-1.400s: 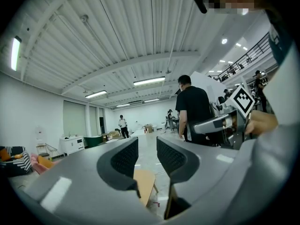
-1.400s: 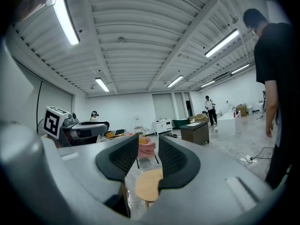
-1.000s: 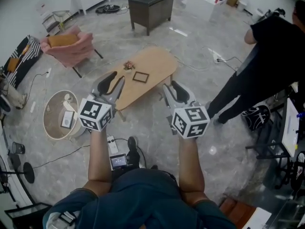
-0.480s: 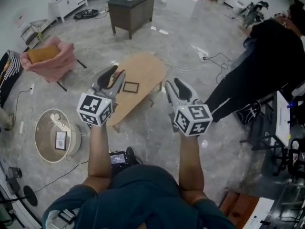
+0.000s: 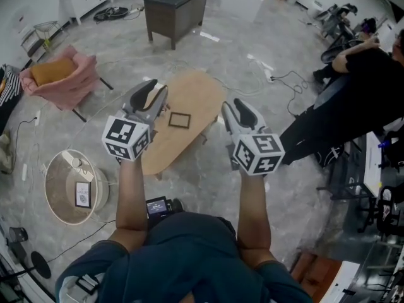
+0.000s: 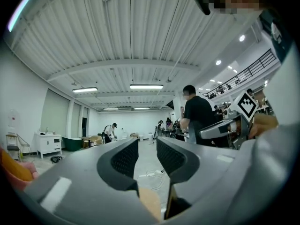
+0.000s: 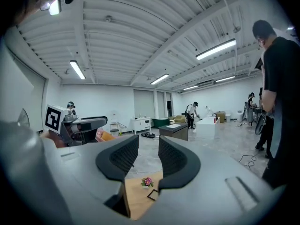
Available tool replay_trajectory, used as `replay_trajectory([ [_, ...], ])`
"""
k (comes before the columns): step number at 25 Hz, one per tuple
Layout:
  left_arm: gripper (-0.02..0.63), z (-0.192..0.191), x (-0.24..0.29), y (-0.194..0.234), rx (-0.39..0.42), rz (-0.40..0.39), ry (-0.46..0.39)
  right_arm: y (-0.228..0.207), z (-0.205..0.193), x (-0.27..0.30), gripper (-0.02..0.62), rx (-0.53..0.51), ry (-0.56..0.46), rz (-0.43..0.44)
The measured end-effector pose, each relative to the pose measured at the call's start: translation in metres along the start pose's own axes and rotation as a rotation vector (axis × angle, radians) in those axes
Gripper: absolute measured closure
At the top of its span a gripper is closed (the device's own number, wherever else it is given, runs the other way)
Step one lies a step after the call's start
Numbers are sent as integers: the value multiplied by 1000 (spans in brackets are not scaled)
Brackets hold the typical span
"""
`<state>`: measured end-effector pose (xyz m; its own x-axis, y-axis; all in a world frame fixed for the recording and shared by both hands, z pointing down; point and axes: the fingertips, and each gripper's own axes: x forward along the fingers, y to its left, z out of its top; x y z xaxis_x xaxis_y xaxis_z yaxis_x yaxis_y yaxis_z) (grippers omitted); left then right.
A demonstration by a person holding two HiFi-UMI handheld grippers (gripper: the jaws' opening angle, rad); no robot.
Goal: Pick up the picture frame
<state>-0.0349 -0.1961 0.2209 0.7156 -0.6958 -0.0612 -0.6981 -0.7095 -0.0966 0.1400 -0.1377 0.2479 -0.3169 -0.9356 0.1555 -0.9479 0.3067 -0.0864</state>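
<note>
The frame [image 5: 179, 120] is lying flat on the table [image 5: 201, 84], near the middle of its top and nearer the long edge that is facing the person. The left gripper [image 5: 156, 87] is showing over the table's left edge, its jaws standing slightly apart with nothing between them. The right gripper [image 5: 232, 104] is hanging off the table's right edge, over floor [image 5: 208, 169], with its jaws likewise parted and empty.

Bare floor is running all round the table. A cable [image 5: 278, 76] is trailing over it beyond the table's far right end. A dark cabinet [image 5: 175, 8] is standing well beyond the far end, and a pink chair [image 5: 60, 81] is sitting well off to the table's left. A round stand [image 5: 60, 191] is sitting off the table's near left, and a person in black [image 5: 353, 100] is bending well to its right.

The table is showing as a long oval of pale wood with rounded ends. The frame is showing a thin dark rectangular border round a pale inside. Small pink flowers [image 7: 147, 181] are sitting on the table just beyond the frame. The floor is shining grey and mottled like polished stone. Both grippers are showing grey shells with dark, dotted pads [image 7: 171, 158].

Each gripper's cube [image 5: 126, 141] is bearing black-and-white square markers. A card [image 5: 83, 194] on the stand is carrying print too small to read.
</note>
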Motion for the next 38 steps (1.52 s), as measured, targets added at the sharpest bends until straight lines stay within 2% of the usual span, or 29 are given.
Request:
replay_trajectory([
  [9,485,-18,1,60,-23,50,12,10,2,67,453,-9,28,37],
  [17,485,-34,-3,122,-18,167,53,14,8,144,453,1,33,132],
  [22,485,-54,18,158,-10,231,99,2,-3,206,453,13,57,198],
  [29,485,-115,77,195,-99,261,185,-43,-34,289,453,34,152,224],
  [38,485,-235,120,212,-230,254,325,-74,-135,354,453,96,327,225],
])
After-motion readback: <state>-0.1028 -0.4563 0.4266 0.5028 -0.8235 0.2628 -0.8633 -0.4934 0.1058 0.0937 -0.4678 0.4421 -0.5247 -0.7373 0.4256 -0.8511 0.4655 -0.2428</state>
